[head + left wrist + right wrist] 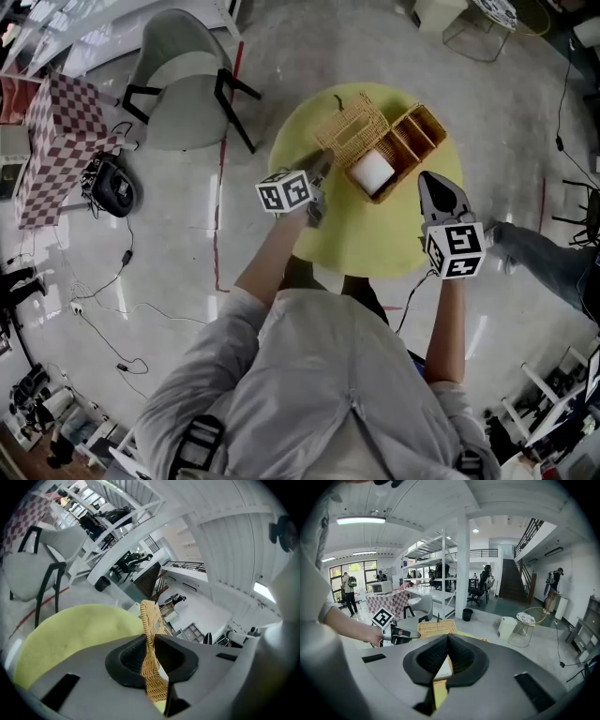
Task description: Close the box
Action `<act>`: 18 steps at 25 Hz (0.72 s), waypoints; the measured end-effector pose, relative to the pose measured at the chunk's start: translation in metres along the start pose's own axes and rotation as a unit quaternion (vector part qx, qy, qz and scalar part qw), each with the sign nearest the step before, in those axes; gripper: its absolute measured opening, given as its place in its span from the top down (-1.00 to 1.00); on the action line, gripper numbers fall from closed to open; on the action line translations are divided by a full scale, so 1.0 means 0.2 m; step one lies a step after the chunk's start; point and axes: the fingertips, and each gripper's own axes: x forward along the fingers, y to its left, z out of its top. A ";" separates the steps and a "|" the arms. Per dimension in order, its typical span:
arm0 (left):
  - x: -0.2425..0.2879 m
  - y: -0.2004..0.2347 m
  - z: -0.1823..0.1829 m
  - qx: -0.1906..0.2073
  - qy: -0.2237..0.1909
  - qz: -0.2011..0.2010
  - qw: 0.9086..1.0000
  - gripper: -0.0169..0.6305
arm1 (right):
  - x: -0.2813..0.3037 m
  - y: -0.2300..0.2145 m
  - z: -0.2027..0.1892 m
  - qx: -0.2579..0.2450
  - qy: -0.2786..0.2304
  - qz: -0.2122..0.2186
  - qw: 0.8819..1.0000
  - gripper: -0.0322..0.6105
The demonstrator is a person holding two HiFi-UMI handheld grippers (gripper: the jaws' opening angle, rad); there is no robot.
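Head view: one wicker box (412, 136) sits on the round yellow table (375, 248), its lid (352, 131) raised, with one white block (372, 172) inside and one grey chair (183, 80) beyond the table. Left gripper view: the left gripper (151, 637) is clamped on the lid's edge. Right gripper view: the right gripper (447, 637) has its jaws together and holds nothing, facing the box.

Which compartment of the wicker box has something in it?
The end compartment nearest the person: it holds a white block. The other two, farther along the box, look empty.
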 end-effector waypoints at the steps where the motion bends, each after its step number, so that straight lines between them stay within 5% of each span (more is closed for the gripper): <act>1: 0.00 -0.02 0.00 0.014 0.002 0.000 1.000 0.73 | -0.01 0.00 0.00 0.001 -0.001 -0.001 1.000 0.84; 6: -0.02 -0.09 0.00 0.105 0.018 0.012 0.994 0.74 | -0.08 -0.01 -0.01 0.007 -0.008 -0.011 1.000 0.84; 11: -0.04 -0.16 -0.01 0.202 0.034 0.032 0.978 0.75 | -0.16 -0.02 -0.03 0.016 -0.011 -0.024 1.000 0.84; 18: -0.05 -0.28 -0.08 0.351 0.049 0.051 0.934 0.76 | -0.23 -0.04 -0.08 0.027 -0.012 -0.034 0.999 0.84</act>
